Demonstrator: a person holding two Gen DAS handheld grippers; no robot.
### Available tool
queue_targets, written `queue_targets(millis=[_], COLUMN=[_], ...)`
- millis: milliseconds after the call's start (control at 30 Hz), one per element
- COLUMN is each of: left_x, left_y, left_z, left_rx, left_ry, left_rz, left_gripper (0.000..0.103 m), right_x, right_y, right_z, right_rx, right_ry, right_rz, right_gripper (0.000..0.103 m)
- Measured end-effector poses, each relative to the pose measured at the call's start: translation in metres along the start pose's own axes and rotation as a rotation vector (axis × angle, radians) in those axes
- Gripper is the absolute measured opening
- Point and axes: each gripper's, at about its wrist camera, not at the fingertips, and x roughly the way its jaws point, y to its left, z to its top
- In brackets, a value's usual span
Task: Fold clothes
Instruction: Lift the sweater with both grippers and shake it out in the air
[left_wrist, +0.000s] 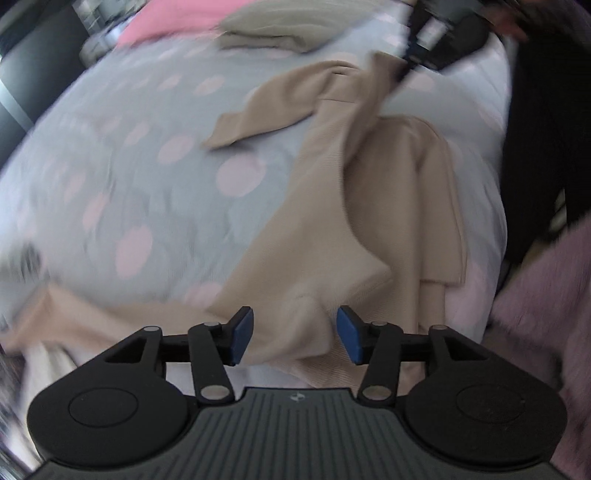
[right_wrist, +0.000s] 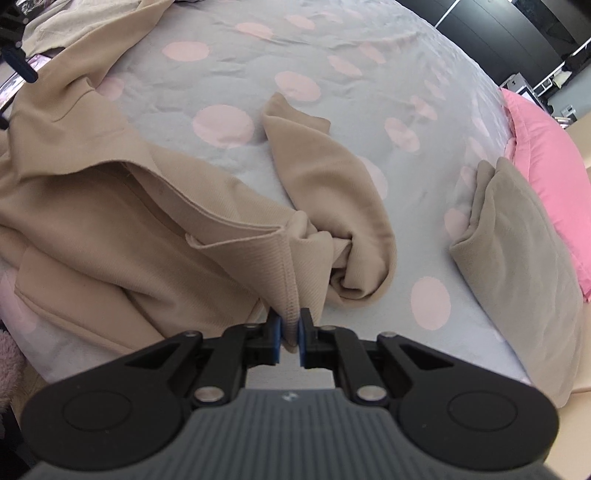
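Right, your R gripper (right_wrist: 290, 334) pinches the beige garment (right_wrist: 110, 221) hem; L gripper (left_wrist: 294, 334) gapes wide, fabric just beyond.

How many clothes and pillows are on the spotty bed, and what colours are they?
Beige top, unfolded, its edge pinched in the right tongs: 1
Grey-green folded garment: 1
Pink pillow: 1
Total: 3

The left tongs are open above the beige top.
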Motion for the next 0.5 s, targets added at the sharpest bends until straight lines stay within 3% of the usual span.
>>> queue_targets(millis=[333, 433, 500], left_x=[0.016, 0.026, 0.033], left_y=[-0.076, -0.079, -0.078], left_z=[0.002, 0.002, 0.004], left_rx=[0.527, 0.593, 0.606], left_ry=[0.050, 0.080, 0.099], left_rz=[0.120, 0.118, 0.107], left_gripper=[0.051, 0.049, 0.042], right_x=[0.003, 0.002, 0.002], right_y=[-0.004, -0.005, -0.004], right_z=[-0.002, -0.003, -0.003], right_rx=[0.014, 0.014, 0.012], right_ry=[-0.007, -0.011, -0.015], right_rz=[0.020, 0.020, 0.020], right_gripper=[0.010, 0.010, 0.010])
